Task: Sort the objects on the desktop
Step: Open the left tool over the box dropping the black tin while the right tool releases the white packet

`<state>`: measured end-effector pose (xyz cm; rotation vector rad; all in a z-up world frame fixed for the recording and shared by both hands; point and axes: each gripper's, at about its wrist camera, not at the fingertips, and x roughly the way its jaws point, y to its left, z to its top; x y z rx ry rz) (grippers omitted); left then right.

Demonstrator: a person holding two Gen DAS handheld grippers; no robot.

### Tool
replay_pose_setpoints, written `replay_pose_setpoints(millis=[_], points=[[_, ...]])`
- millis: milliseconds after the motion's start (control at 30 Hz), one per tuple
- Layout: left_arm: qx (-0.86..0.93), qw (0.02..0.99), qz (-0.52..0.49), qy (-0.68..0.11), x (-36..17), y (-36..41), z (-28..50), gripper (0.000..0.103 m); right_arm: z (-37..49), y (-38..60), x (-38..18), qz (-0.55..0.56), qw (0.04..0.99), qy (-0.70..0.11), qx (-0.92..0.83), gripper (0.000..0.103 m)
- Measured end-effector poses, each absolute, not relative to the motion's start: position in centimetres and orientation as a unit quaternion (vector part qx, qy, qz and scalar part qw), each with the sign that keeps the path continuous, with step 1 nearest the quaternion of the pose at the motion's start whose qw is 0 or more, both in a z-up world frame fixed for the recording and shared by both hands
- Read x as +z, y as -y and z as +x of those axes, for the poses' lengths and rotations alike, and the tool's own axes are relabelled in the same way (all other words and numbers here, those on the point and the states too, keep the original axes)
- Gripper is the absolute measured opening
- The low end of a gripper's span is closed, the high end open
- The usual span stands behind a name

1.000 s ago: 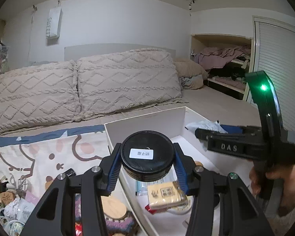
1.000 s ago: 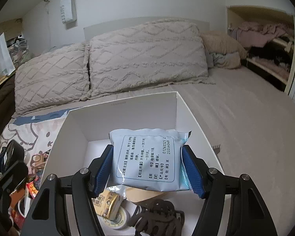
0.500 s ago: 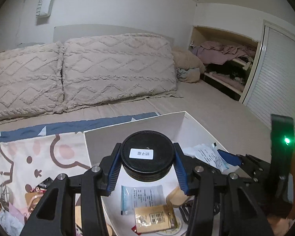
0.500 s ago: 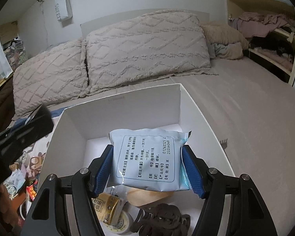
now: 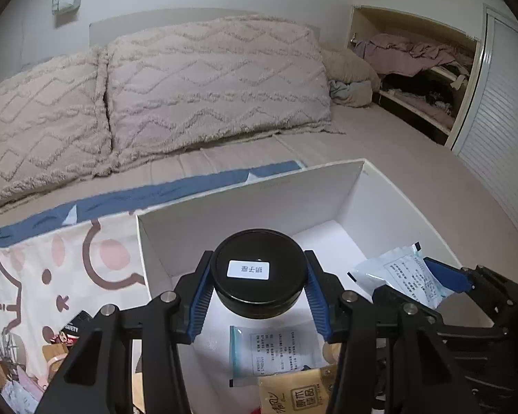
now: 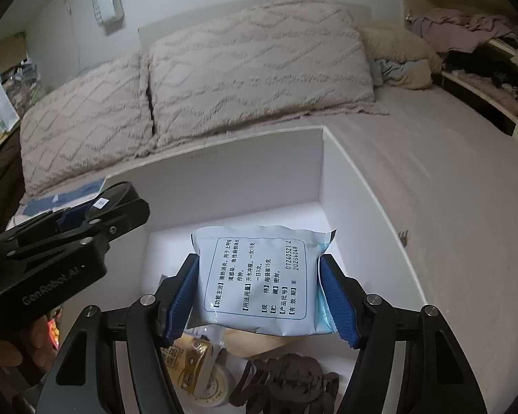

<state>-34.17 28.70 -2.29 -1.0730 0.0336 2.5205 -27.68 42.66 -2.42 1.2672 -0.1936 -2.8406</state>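
Note:
My left gripper (image 5: 258, 302) is shut on a round black tin (image 5: 258, 272) with a white label and holds it over the near left part of a white open box (image 5: 255, 203). My right gripper (image 6: 259, 300) is shut on a pale blue medicine sachet (image 6: 259, 281) with printed text, held above the box floor (image 6: 293, 217). The sachet also shows in the left wrist view (image 5: 402, 276), and the tin in the right wrist view (image 6: 107, 198). Inside the box lie a small printed sachet (image 5: 272, 348), a yellow packet (image 5: 297, 396), a tape roll (image 6: 214, 386) and a dark hair claw (image 6: 286, 383).
The box sits on a bed with two knitted pillows (image 5: 207, 82) behind it. A cartoon-print cloth (image 5: 51, 276) to the left holds several small loose items (image 5: 62, 341). An open closet shelf (image 5: 424, 69) with clothes is at the far right.
My left gripper has swung right with the tin and now hangs over the box. My right gripper with the sachet has moved further in above the box floor.

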Motion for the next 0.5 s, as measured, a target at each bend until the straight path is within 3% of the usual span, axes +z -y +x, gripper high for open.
replay_pose_setpoints(millis=[233,400,433,500], points=[[0.888,0.205,-0.411,0.017,-2.9,-28.1,-34.7,0.049,-28.1,-42.3,-2.8,0.427,0.018,0.055,-0.902,0.069],[0.886,0.207,-0.416,-0.010,-3.0,-29.1,-34.3,0.049,-28.1,-42.0,-3.2,0.437,0.027,0.048,-0.898,0.069],[0.887,0.206,-0.413,-0.014,-2.9,-29.2,-34.2,0.052,-28.1,-42.0,-3.1,0.436,0.028,0.047,-0.898,0.069],[0.891,0.202,-0.407,-0.016,-2.8,-29.2,-34.1,0.069,-27.9,-41.9,-3.0,0.431,0.031,0.044,-0.901,0.069]])
